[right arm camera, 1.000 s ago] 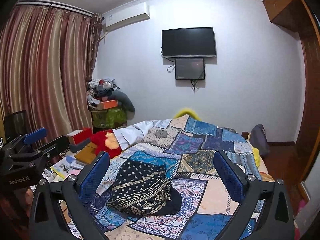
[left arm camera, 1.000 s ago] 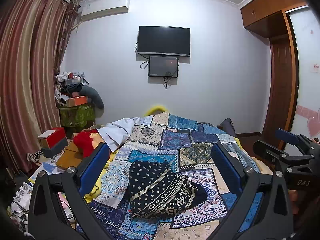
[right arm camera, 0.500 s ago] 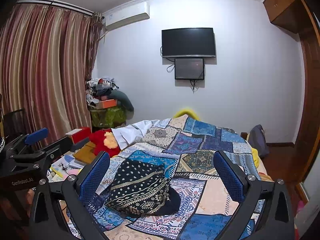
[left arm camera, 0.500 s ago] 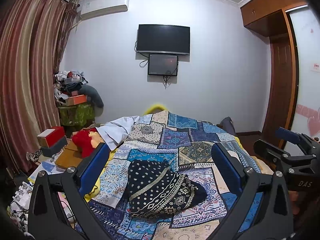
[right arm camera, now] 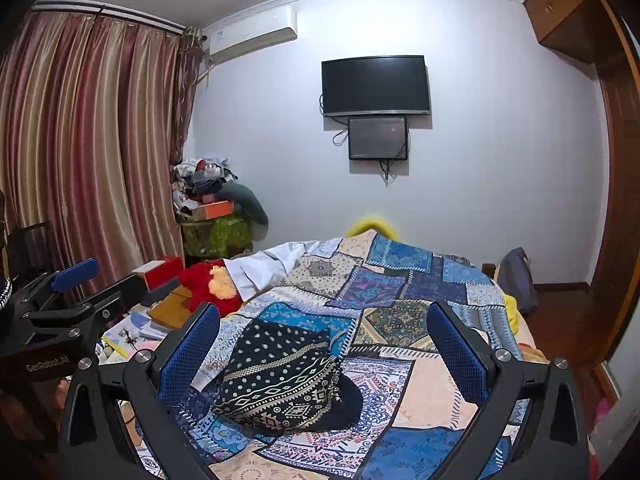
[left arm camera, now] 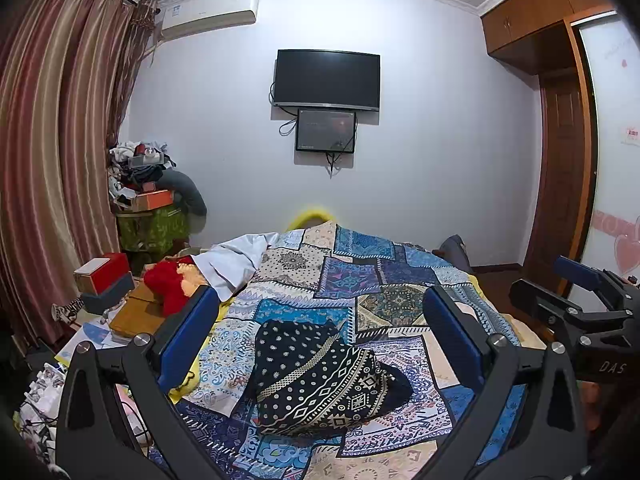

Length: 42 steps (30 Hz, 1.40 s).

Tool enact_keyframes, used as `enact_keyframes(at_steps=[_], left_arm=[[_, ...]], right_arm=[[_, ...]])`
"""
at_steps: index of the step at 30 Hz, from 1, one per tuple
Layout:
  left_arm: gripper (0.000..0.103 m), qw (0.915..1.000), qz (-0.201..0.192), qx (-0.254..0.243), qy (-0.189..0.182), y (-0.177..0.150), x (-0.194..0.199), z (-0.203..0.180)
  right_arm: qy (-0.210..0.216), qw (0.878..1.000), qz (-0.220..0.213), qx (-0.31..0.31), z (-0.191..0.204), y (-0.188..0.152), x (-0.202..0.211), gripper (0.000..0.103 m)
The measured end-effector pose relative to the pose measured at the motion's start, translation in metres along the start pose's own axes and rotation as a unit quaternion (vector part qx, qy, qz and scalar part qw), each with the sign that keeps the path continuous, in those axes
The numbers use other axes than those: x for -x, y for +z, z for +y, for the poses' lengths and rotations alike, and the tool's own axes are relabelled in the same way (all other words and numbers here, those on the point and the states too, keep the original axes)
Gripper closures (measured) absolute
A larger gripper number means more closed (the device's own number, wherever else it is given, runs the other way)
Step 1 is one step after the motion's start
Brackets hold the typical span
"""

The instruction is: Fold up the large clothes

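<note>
Left tool (left arm camera: 320, 336) wide apart, held nothing, touched nothing. Right tool (right arm camera: 322, 340) same. Dark patterned cloth (left arm camera: 320, 376) lay bunched on bed (left arm camera: 400, 280) quilt, below both tools. Bare quilt all around cloth.

barely any change here. drifting a touch in the left wrist view: dark patterned garment (left arm camera: 320, 376) sitting slightly lower on the bed (left arm camera: 400, 280) than a second ago, tv (left arm camera: 327, 79) riding a shade higher in frame. in the right wrist view, left gripper (right arm camera: 76, 280) sliding a little down and leftward at the frame edge, red plush toy (right arm camera: 212, 284) now more exposed beside it. no change in jaw spread on either gripper, garment folds lying as before.
</note>
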State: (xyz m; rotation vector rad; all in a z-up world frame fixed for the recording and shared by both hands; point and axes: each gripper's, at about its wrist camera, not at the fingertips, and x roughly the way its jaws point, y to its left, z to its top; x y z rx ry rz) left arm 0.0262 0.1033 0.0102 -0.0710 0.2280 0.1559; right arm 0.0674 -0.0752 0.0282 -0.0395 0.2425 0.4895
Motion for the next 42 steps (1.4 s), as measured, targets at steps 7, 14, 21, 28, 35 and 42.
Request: enact_keyframes(at_steps=[7,14,21,28,35,42], left_arm=[[0.0,1.0,0.0,0.0,-0.001,0.0,0.0,0.0],[0.0,0.9999,0.006,0.004,-0.013,0.0,-0.001,0.0],[0.0,0.9996,0.01,0.01,-0.024,0.0,-0.001,0.001],[0.0,0.9996,0.009,0.004,-0.027,-0.002,0.001,-0.001],[0.0,0.9996,0.008,0.003,-0.027,-0.002,0.003,-0.001],[0.0,0.9996,0.009,0.002,-0.026,-0.002,0.003,0.0]], right_arm=[[0.0,1.0,-0.001,-0.002,0.006,0.0,0.0,0.0],[0.0,1.0,-0.005,-0.003,0.011,0.001,0.002,0.0],[0.001,1.0,-0.005,-0.005,0.01,0.001,0.003,0.0],[0.0,1.0,-0.006,-0.008,0.015,0.001,0.003,0.0],[0.0,1.0,-0.007,-0.01,0.026,0.003,0.002,0.0],[-0.001,1.0,-0.007,-0.016,0.034,0.004,0.0,0.0]])
